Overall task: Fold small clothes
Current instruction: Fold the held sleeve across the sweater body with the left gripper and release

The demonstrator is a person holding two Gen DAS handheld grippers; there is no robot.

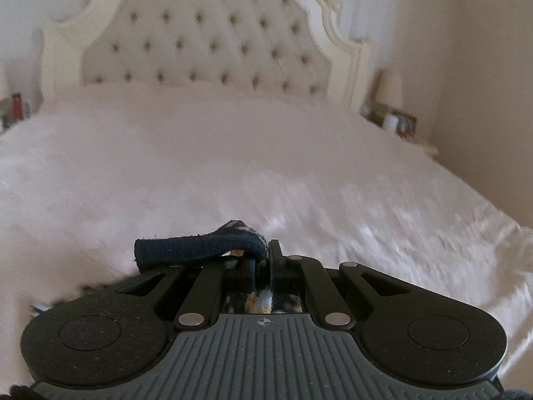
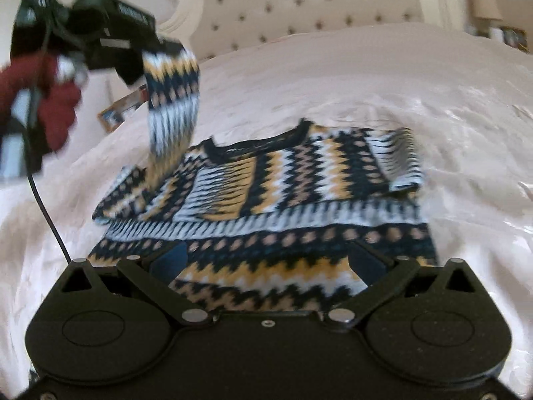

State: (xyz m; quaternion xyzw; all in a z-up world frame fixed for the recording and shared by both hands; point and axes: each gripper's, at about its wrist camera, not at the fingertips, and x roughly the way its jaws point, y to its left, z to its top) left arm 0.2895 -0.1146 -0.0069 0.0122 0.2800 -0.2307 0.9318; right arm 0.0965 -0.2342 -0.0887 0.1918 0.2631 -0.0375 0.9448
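Note:
A knitted sweater (image 2: 266, 180) with navy, yellow, tan and white zigzag bands lies flat on the white bed (image 2: 399, 76), neck toward the headboard. Its right sleeve (image 2: 399, 156) is folded over the body. My left gripper (image 2: 140, 63), high at the left in the right wrist view, is shut on the left sleeve (image 2: 173, 100), which hangs down from it to the shoulder. In the left wrist view the navy cuff (image 1: 200, 248) sticks out leftward from my left gripper (image 1: 263, 256). My right gripper (image 2: 268, 260) stands open just over the sweater's lower hem, fingers (image 2: 170, 256) wide apart.
A tufted cream headboard (image 1: 206, 33) rises at the far end of the bed. Cluttered nightstands stand on both sides, one with a lamp (image 1: 393, 90). A dark red sleeve (image 2: 56, 106) and a black cable (image 2: 46, 206) hang at the left. A card tag (image 2: 116, 110) dangles near the lifted sleeve.

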